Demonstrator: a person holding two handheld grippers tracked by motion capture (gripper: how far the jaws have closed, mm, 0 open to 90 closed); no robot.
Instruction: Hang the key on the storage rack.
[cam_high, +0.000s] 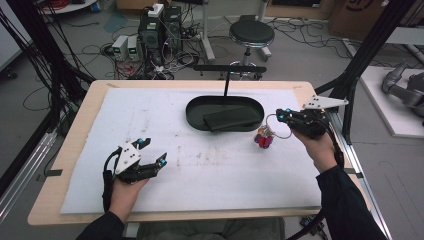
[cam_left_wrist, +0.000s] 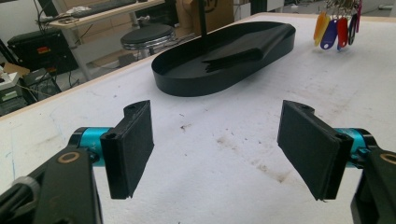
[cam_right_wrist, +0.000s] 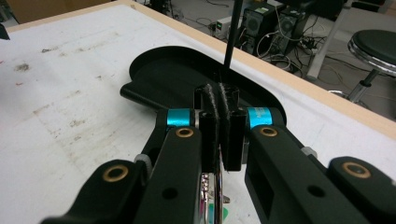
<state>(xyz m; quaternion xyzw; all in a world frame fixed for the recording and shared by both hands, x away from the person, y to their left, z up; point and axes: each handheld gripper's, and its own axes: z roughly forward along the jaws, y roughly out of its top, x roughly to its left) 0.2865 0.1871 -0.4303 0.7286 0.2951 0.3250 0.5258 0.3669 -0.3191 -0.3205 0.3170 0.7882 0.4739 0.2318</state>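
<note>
The left gripper (cam_high: 152, 151) sat at lower left of the high view, jaws spread wide, empty. The right gripper (cam_high: 282, 114) at right centre was clenched on a metal key ring (cam_high: 278, 126), its coloured key tags (cam_high: 264, 138) hanging just right of the black oval tray (cam_high: 196, 107).

The black two-jaw left gripper (cam_high: 152, 152), held by a hand (cam_high: 125, 192) at the lower left of the high view, has its jaws spread wide. The black right gripper (cam_high: 281, 114), at right of centre, is clamped tight, its hand (cam_high: 320, 147) behind it.
</note>
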